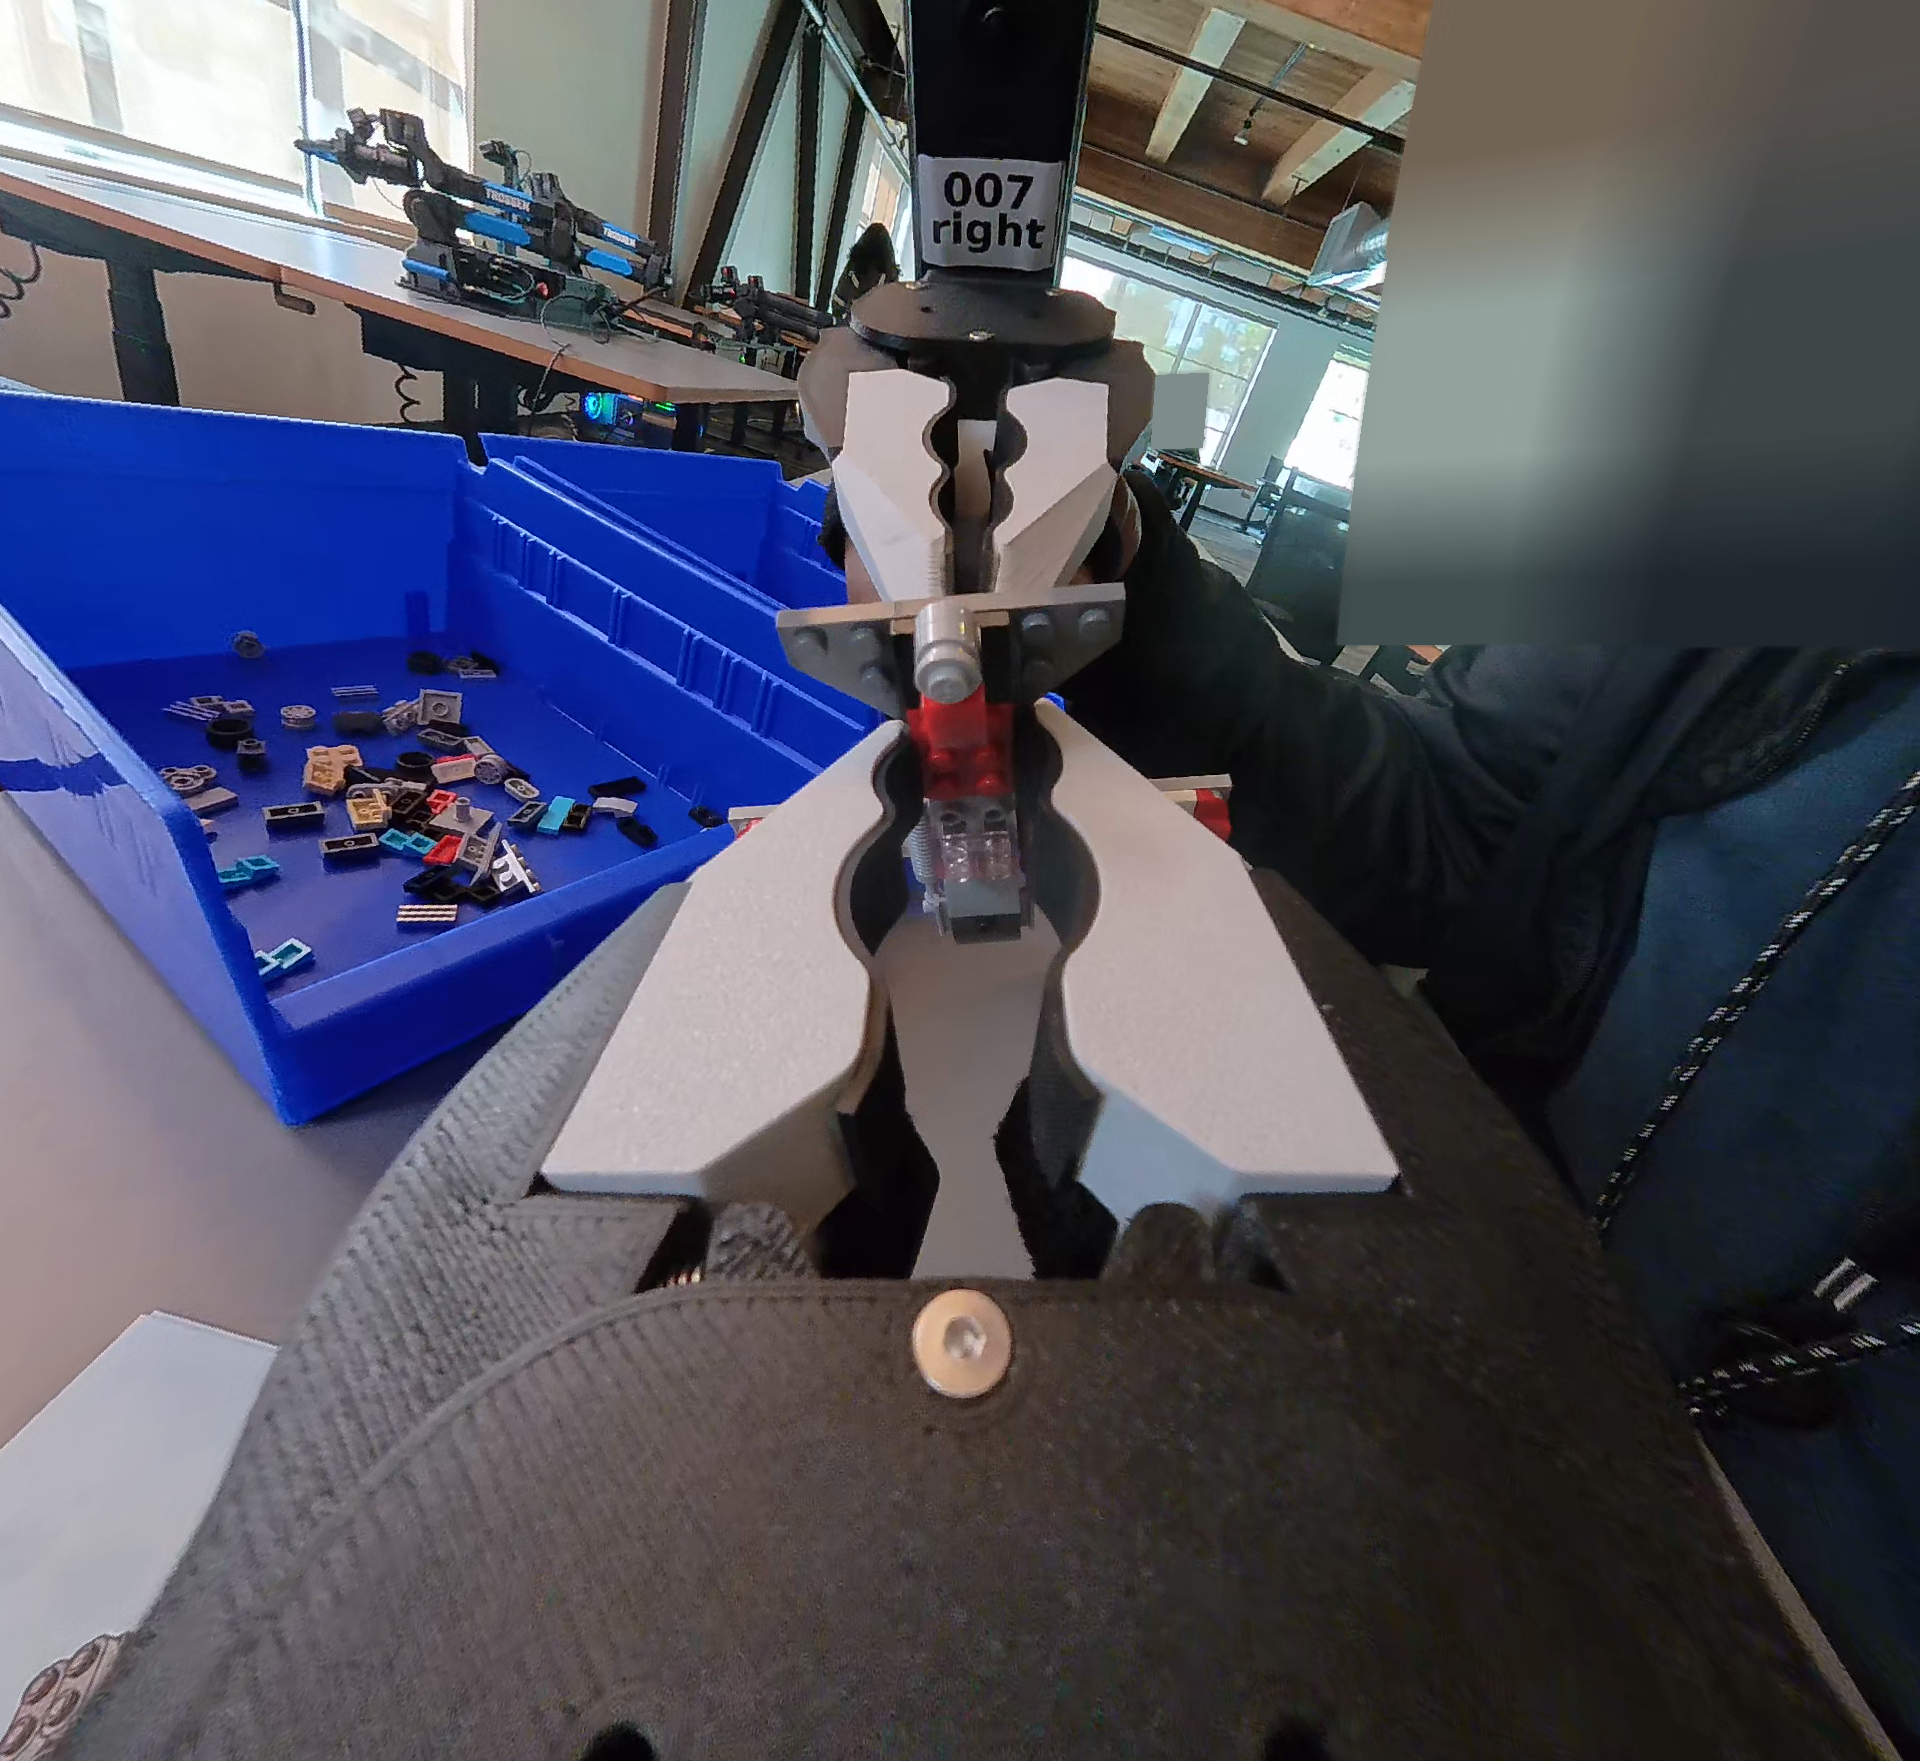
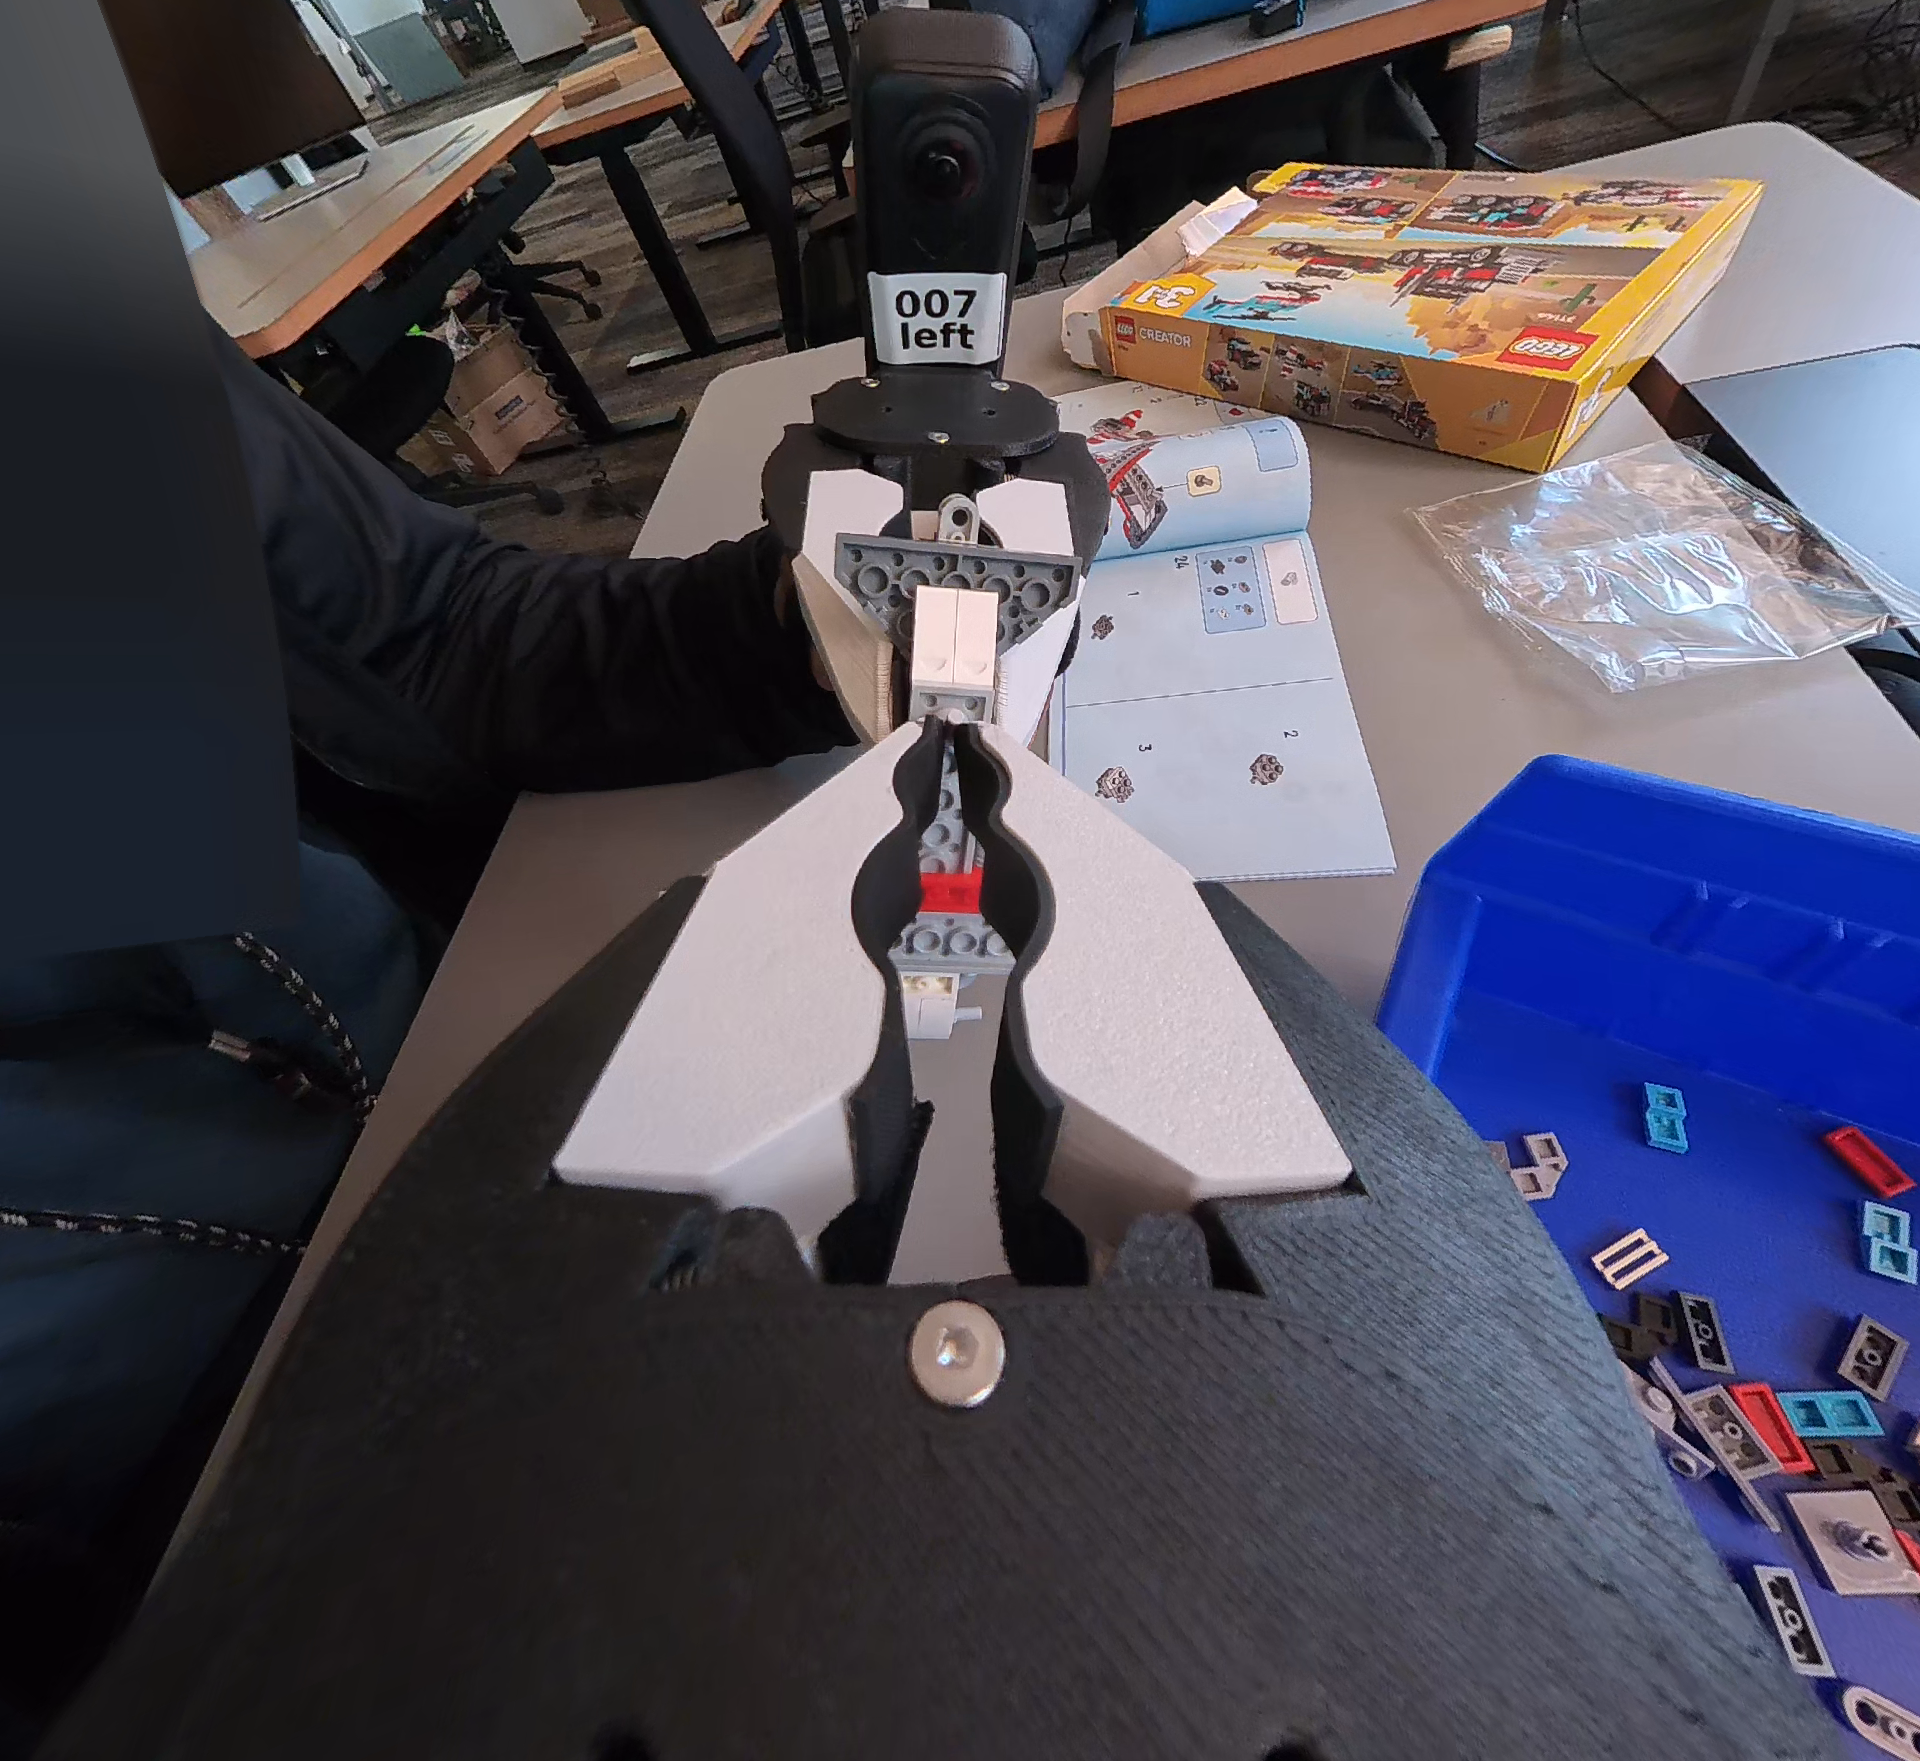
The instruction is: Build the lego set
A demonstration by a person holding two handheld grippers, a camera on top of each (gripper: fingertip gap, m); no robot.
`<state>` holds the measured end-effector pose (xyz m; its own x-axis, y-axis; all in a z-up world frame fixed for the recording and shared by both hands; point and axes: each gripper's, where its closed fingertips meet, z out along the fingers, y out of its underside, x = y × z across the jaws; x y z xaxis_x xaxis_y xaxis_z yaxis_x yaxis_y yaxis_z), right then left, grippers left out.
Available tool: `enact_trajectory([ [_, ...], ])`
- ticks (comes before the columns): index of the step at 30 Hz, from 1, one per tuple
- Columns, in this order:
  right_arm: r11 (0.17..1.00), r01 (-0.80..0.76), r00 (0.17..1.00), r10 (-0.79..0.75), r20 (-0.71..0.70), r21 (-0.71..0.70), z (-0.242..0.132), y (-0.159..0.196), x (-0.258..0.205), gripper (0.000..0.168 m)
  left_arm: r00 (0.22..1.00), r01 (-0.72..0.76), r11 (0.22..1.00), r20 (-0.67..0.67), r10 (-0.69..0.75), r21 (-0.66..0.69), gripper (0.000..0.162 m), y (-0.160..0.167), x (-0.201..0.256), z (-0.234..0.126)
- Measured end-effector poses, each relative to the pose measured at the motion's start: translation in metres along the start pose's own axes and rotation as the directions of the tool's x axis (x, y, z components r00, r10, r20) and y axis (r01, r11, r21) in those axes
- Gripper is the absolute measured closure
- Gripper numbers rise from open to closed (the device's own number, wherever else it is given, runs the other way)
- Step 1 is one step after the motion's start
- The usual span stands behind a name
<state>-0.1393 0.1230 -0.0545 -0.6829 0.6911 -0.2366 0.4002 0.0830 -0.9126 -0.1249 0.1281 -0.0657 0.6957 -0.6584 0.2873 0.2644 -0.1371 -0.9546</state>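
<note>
Left wrist view shows the left gripper [image 1: 971, 755] clamped on one end of the half-built model [image 1: 966, 776] and the right gripper [image 1: 961, 584] clamped on the other, likely steadying it above the table [image 2: 1455, 724] for joining.

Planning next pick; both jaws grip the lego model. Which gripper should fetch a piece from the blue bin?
Right, probably. The loose pieces in the blue bin lie beside the right gripper; from the left gripper they sit farther off. It could hold the lego model alone.

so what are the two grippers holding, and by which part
Both hold one lego model: left gripper clamps its red-and-grey body, right gripper its opposite end.
</note>
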Motion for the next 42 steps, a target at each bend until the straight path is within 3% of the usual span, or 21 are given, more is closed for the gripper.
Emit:
enact_trajectory([
  [25,0.998,-0.059,0.998,0.059,0.008,0.017,-0.001,0.001,0.006,0.165,0.999,0.021,1.0,0.032,-0.021,-0.008,0.146,0.0,-0.006,0.001],
  [34,0.994,-0.051,0.994,0.059,-0.092,0.093,-0.031,-0.018,0.012,0.155,0.976,-0.001,0.981,0.213,0.043,-0.192,0.146,-0.001,-0.015,-0.012],
  [38,0.995,-0.014,0.994,0.025,-0.105,0.103,-0.037,-0.028,0.003,0.156,0.936,0.008,0.87,0.309,0.166,-0.493,0.146,0.021,-0.011,-0.026],
  [42,0.995,0.025,0.995,-0.015,-0.103,0.097,-0.037,-0.036,-0.011,0.156,0.872,0.052,0.583,0.322,0.37,-0.811,0.145,0.055,-0.002,-0.062],
])
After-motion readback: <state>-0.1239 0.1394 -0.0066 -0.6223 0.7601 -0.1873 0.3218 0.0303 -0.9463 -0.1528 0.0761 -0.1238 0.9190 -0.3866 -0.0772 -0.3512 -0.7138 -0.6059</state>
